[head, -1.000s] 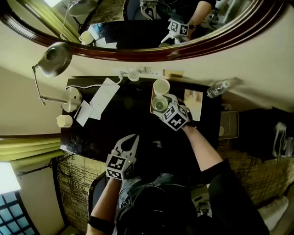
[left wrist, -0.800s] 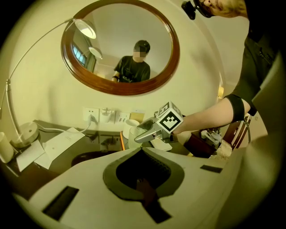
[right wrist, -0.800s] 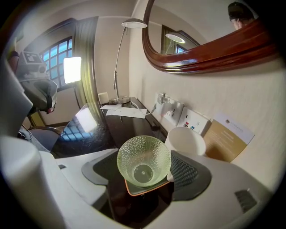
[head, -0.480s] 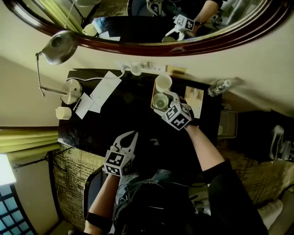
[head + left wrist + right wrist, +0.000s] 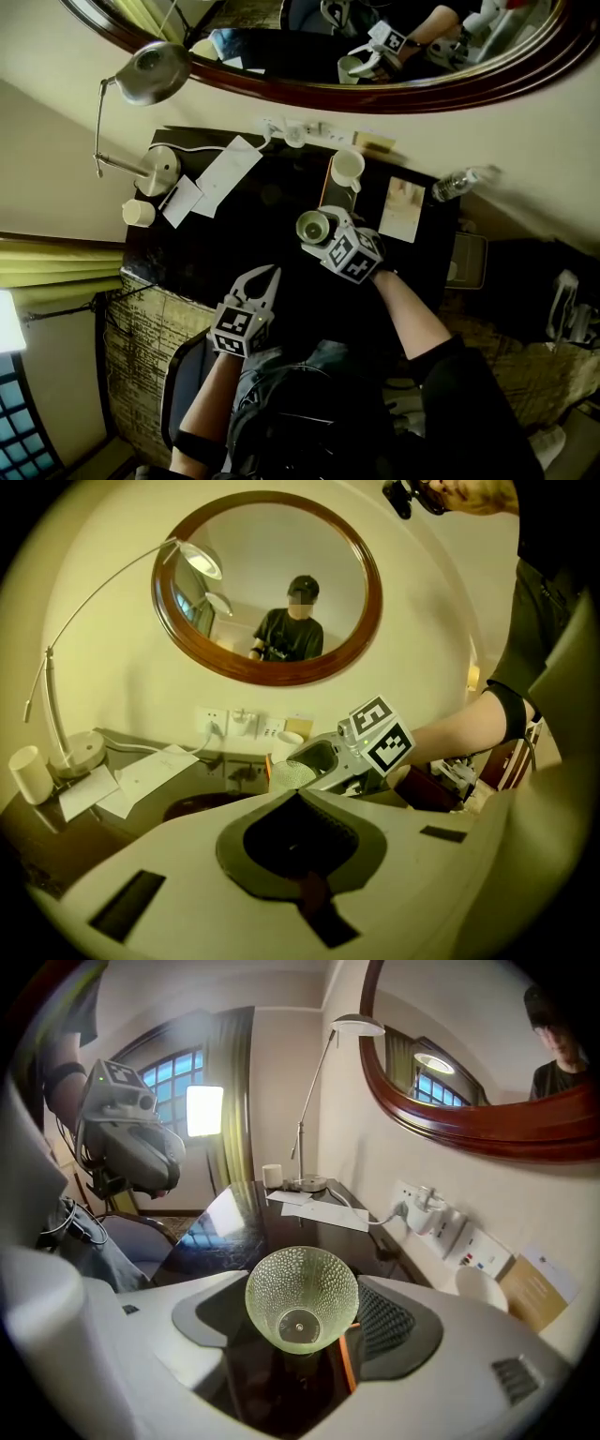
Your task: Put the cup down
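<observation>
- My left tool [image 5: 266, 274] is nearest me, over the near edge of the desk [image 5: 234, 239]. Its jaws are closed together with nothing between them.
- Just beyond it, to the right, my right tool [image 5: 317, 231] has its jaws standing wide and clamped on the cup [image 5: 312, 226].
- The cup is a dimpled, greenish clear glass with its mouth upward and one pad on either side of it.
- It is over the dark middle of the desk. I can't tell whether its base touches the top.
- Behind it a white cup [image 5: 348, 169] stands near the back edge, apart from the held one. A pale card [image 5: 403, 210] lies to its right.
- Off to the left lie papers [image 5: 217, 178], beside the round foot of the lamp [image 5: 150, 71]. A small white pot [image 5: 139, 213] stands at the desk's left edge.
- Sockets [image 5: 298, 131] sit on the wall at the back of the desk, with something white plugged in.
- Farthest is the mirror [image 5: 394, 89], which reflects my right tool and the cup.
</observation>
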The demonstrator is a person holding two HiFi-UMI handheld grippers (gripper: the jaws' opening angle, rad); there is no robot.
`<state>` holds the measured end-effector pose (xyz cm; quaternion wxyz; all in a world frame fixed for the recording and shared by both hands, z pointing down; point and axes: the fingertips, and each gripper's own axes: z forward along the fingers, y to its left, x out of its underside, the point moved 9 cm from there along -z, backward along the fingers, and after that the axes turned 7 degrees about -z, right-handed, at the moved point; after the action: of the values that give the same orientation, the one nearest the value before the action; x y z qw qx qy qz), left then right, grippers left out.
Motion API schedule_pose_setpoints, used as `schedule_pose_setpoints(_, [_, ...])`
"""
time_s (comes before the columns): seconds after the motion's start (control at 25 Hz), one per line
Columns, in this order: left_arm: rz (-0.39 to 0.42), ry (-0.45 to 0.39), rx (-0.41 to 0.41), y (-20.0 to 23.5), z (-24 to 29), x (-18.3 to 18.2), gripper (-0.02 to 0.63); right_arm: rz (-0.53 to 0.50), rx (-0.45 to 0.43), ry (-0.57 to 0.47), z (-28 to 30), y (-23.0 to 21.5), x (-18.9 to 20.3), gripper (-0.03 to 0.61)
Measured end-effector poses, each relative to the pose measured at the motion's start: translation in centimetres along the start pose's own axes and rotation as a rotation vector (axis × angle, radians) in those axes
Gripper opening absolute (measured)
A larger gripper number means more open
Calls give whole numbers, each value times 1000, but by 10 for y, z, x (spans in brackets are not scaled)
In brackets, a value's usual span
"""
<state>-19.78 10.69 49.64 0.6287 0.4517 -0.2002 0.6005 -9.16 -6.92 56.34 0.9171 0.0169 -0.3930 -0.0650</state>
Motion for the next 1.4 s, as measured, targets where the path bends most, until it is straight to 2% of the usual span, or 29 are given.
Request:
schedule_pose_setpoints(0.16, [-15,-6,-26,6,-11,5,3,-56,-52,-14,19,23,-14,369])
schedule_pose_setpoints(0.28, [-23,-9,-41,8,-18,8,3,-82,-105,-9,35,39,-13,370])
schedule_pose_setpoints(0.6, [-41,-17,-80,18,-33,15,3,-162,-181,15,55,64,-6,376])
schedule_pose_setpoints(1.12, [-53,-35,-86,23,-37,15,3,-173,-177,-9,49,64,-14,422])
schedule_pose_setpoints(1.36, [-35,-36,-66,24,-37,6,4,-156,-156,-45,26,62,-25,415])
schedule_pose_setpoints(1.4, [-31,-37,-61,25,-38,4,4,-143,-145,-60,20,60,-28,372])
